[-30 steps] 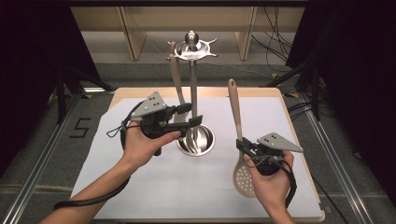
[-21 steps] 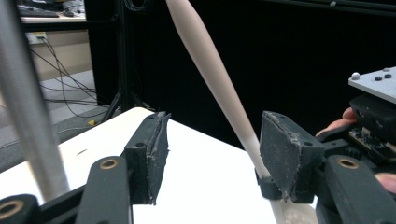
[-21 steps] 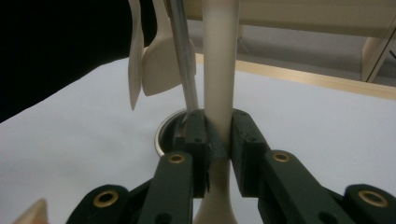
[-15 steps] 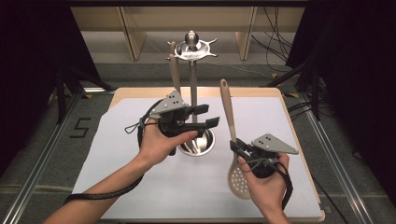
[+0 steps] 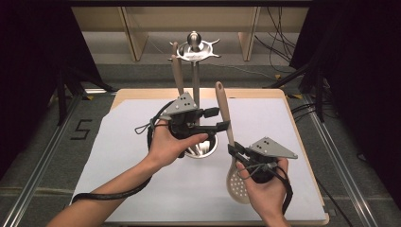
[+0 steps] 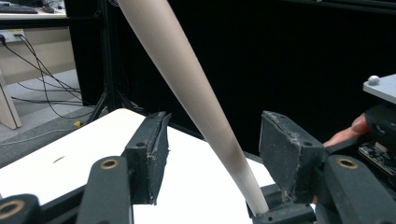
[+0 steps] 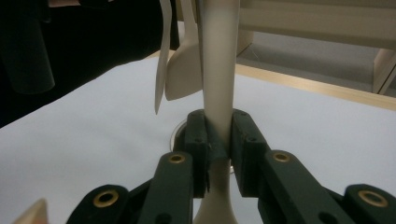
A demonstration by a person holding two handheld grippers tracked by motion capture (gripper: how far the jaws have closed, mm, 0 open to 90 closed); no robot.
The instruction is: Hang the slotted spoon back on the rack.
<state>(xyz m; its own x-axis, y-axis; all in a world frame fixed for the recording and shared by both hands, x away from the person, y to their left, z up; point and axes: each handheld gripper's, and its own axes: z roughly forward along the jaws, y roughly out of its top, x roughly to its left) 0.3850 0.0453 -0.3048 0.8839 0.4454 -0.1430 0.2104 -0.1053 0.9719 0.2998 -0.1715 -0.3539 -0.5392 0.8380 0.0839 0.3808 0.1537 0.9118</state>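
**High view: slotted spoon gripped beside steel rack**

Left to right: the left gripper (image 5: 218,119), its rubbery black fingers (image 6: 152,151) apart, flanks the smooth, tapered beige handle without pressing it. A polished steel utensil stand (image 5: 194,66) rises over the white-papered surface (image 5: 118,156). The right gripper (image 5: 235,150) has its fingers clamped on the slotted spoon (image 5: 236,184), whose perforated oval bowl hangs low.

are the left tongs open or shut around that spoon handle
Open. In the left gripper view the left tongs stand wide apart, with the spoon handle passing between them, touching neither pad.
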